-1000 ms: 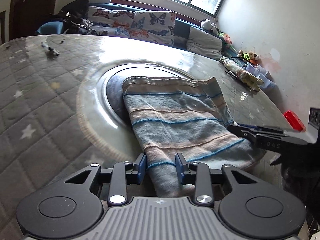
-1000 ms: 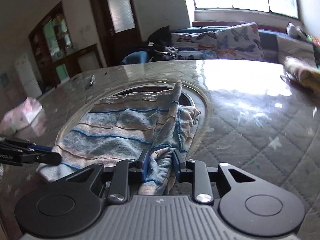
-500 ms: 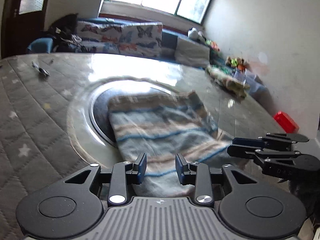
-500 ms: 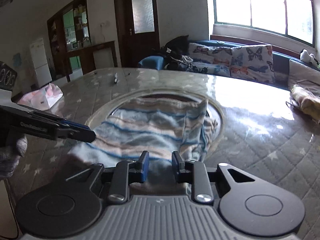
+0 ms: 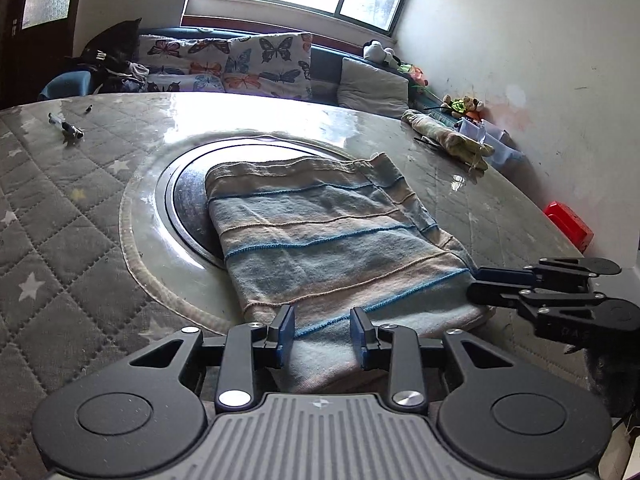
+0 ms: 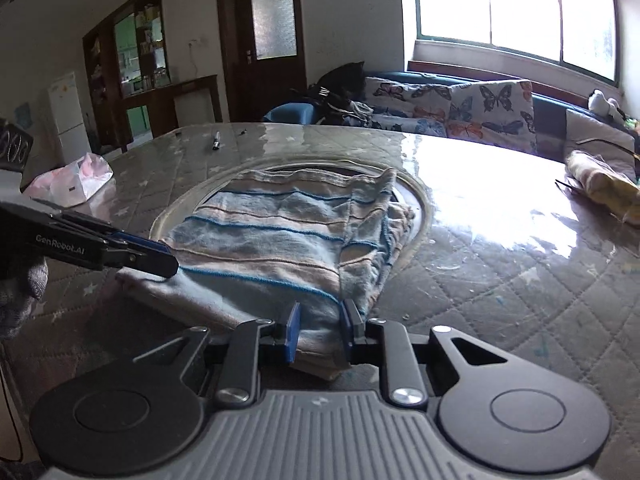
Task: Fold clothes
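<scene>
The striped cloth (image 5: 328,240), already folded over, lies at frame centre across the table's round inset (image 5: 188,204), both near corners between jaws, the left gripper (image 5: 322,334) apart, the right gripper (image 6: 318,330) just closing narrower without clearly pinching; next fold likely needs firm grips.

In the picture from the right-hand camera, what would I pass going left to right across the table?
Pink-and-white plastic bag → the other gripper reaching in → striped blue cloth → bare quilted table cover → yellowish bundle of cloth at the far right.
</scene>
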